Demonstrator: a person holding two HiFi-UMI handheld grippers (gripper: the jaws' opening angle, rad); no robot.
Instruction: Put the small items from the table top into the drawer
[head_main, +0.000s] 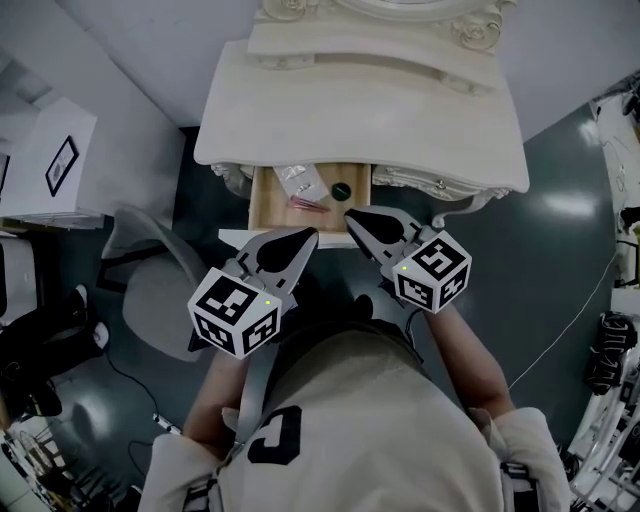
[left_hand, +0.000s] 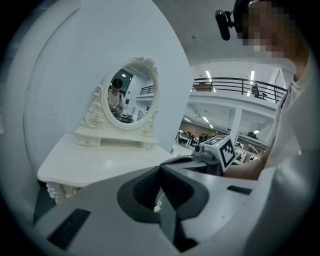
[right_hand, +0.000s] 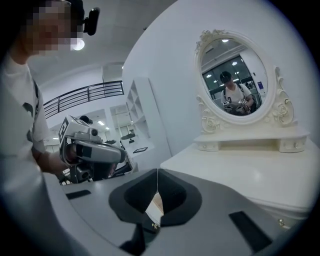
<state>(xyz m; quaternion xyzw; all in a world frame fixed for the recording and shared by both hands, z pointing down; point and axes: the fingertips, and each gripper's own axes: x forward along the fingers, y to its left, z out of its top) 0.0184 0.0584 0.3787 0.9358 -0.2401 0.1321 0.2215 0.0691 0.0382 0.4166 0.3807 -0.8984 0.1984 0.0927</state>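
Both tongs are closed and empty. The left tongs (head_main: 310, 234) and the right tongs (head_main: 348, 213) hang, tips together, just short of the open drawer (head_main: 262, 205). The small items (head_main: 303, 188), a dark round one (head_main: 341, 189) among them, lie inside it just beyond the tips. The bench (head_main: 360, 120) farther ahead looks bare. The gathering seems done, and probably only shutting the drawer remains: a closed tip against its front (head_main: 235, 236), beside the left tongs, then a straight push. No brand or label is readable.
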